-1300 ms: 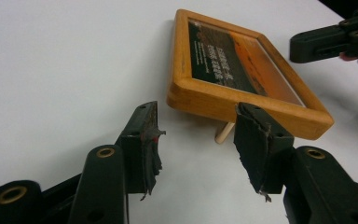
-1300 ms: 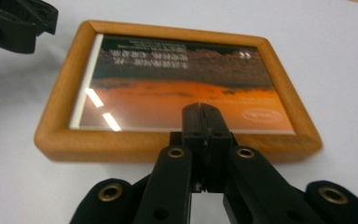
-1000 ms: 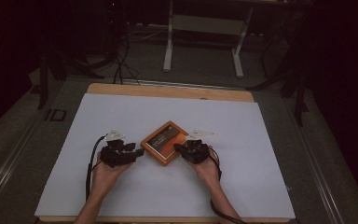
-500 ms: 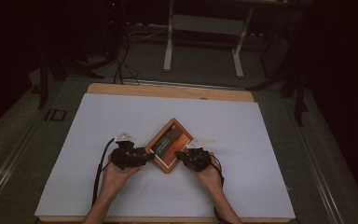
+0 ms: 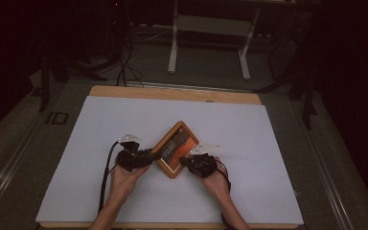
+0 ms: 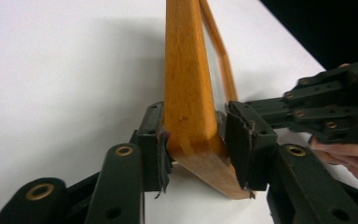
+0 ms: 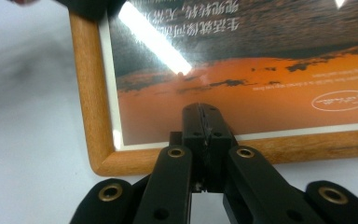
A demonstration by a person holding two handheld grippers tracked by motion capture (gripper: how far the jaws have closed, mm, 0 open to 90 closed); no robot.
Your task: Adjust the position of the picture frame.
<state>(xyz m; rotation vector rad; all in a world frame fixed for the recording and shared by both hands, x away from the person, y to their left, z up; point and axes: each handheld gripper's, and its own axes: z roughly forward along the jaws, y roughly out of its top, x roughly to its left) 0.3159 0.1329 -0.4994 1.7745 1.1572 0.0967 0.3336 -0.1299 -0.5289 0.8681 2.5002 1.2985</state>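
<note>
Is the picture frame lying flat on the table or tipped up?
Tipped up: the left claw grips the picture frame at one corner, lifted edge-on above the table.

High view dim, surroundings near black; white table lit from above. Bright glare streak crossed picture frame glass.

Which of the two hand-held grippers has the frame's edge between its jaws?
The left hand-held gripper: its jaws, just closing, straddle the wooden picture frame's corner edge. The right hand-held gripper is shut, its tips over the frame's glass.
</note>
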